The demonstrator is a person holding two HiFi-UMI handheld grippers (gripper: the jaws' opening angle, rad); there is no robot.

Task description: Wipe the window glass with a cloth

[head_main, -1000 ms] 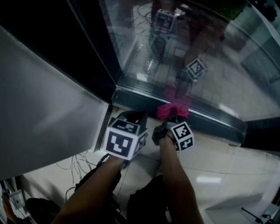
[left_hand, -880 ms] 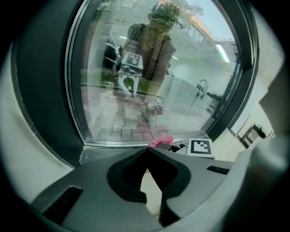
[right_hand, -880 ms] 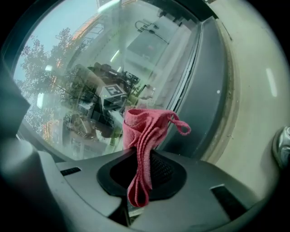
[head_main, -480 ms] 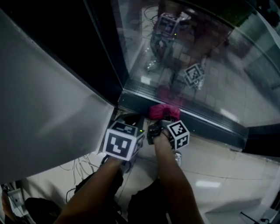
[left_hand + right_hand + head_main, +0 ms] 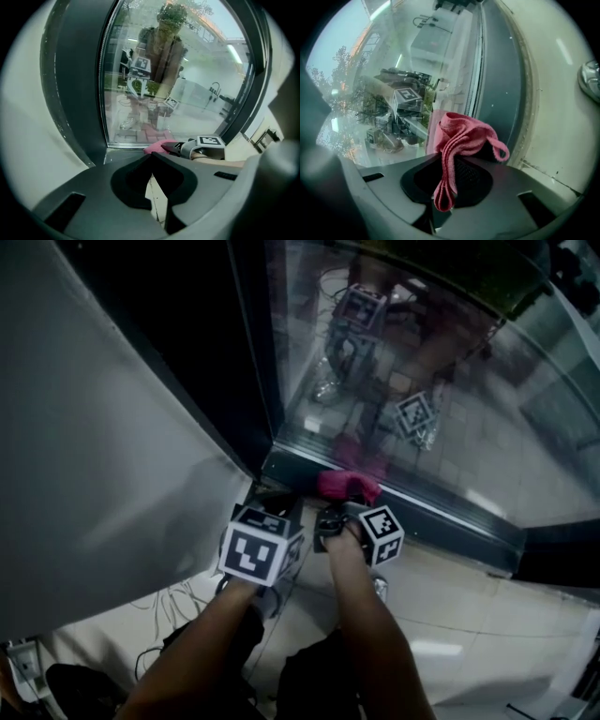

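the right gripper [image 5: 449,161] pinches a pink cloth [image 5: 461,133], bunched just ahead of its jaws, low against the window glass [image 5: 370,93]. the left gripper [image 5: 151,159] is pressed together, empty. risk (my guess): a loose fold snags on the dark frame [image 5: 499,93] and pulls free.

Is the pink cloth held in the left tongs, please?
No, the left tongs are closed on nothing, while the pink cloth is clamped in the right tongs.
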